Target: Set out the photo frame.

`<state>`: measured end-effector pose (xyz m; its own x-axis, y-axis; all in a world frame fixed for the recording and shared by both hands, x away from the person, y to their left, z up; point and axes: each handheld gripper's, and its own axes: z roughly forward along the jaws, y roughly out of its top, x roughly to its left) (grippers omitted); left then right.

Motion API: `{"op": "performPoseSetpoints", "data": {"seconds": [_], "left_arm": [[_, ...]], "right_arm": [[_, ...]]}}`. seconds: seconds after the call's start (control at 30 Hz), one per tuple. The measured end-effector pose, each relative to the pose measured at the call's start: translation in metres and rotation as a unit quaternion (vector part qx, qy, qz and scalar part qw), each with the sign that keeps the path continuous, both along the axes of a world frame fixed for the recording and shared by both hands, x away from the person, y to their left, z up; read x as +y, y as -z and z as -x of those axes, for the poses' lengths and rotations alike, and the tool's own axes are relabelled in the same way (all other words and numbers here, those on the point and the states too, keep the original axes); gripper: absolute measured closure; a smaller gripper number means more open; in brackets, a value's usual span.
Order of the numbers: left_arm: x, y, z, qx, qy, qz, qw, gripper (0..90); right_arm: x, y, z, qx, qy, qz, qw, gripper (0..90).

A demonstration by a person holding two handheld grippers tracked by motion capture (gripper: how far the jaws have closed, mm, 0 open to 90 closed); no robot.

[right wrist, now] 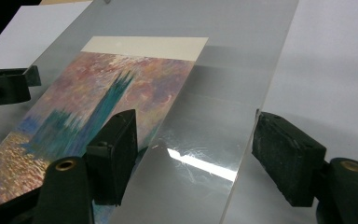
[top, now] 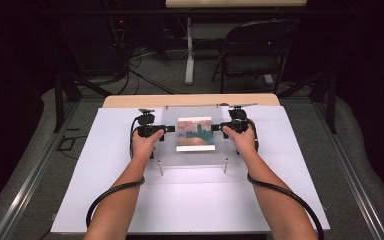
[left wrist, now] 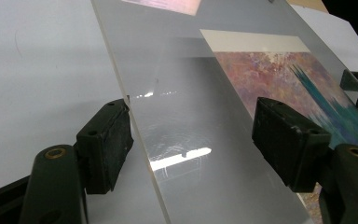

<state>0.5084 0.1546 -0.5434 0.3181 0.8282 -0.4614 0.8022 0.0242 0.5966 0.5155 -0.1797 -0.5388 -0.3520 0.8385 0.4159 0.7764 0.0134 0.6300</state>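
Clear acrylic sheet (top: 195, 137) sits mid-table on short metal standoffs over a painted print (top: 195, 133); looks stiff, light, slick and scratch-prone, so best pinched at its side edges. Left gripper (left wrist: 191, 140) at 9 o'clock and right gripper (right wrist: 196, 149) at 3 o'clock both gape wide, straddling an edge without gripping. Far edge glare-washed; sheet-to-print gap hard to tell.

Probably a lab: dark curtains (top: 15, 75), cabling (top: 145, 55), folding chair (top: 255, 50).
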Motion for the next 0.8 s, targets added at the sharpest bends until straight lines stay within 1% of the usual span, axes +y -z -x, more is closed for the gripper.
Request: {"op": "performPoseSetpoints", "data": {"seconds": [0.1,0.13,0.2,0.27,0.3,0.33,0.53,0.57,0.7,0.8], "left_arm": [[0.0,-0.001,0.001,-0.002,0.0,-0.001,1.0,28.9],[0.0,-0.002,0.001,-0.003,-0.002,0.001,1.0,29.3],[0.001,-0.003,0.001,-0.004,-0.002,0.001,1.0,30.2],[0.001,-0.005,0.002,-0.008,-0.004,0.0,1.0,30.9],[0.001,-0.006,0.003,-0.012,-0.005,0.001,0.9999,31.0],[0.001,-0.008,0.003,-0.013,-0.004,-0.001,0.9999,31.2],[0.002,-0.015,0.007,-0.022,-0.007,0.0,0.9997,34.1],[0.002,-0.016,0.008,-0.023,-0.007,0.001,0.9997,34.5],[0.003,-0.022,0.012,-0.033,-0.008,-0.001,0.9994,36.1],[0.005,-0.027,0.015,-0.04,-0.008,-0.001,0.9992,38.1]], "right_arm": [[0.0,-0.001,0.001,0.001,-0.001,0.003,1.0,31.0],[0.0,-0.001,0.002,-0.004,0.003,0.0,1.0,31.1],[0.001,-0.003,0.003,-0.005,0.003,0.004,1.0,31.1],[0.001,-0.005,0.003,-0.011,0.002,0.005,0.9999,31.4],[0.001,-0.006,0.004,-0.01,0.003,0.007,0.9999,31.5],[0.002,-0.007,0.005,-0.015,0.006,0.004,0.9999,31.7],[0.002,-0.013,0.011,-0.031,0.005,0.01,0.9995,31.9],[0.003,-0.014,0.012,-0.036,0.005,0.012,0.9993,31.9],[0.004,-0.021,0.017,-0.046,0.004,0.02,0.9987,32.0],[0.004,-0.026,0.02,-0.056,0.004,0.02,0.9982,33.8]]}}
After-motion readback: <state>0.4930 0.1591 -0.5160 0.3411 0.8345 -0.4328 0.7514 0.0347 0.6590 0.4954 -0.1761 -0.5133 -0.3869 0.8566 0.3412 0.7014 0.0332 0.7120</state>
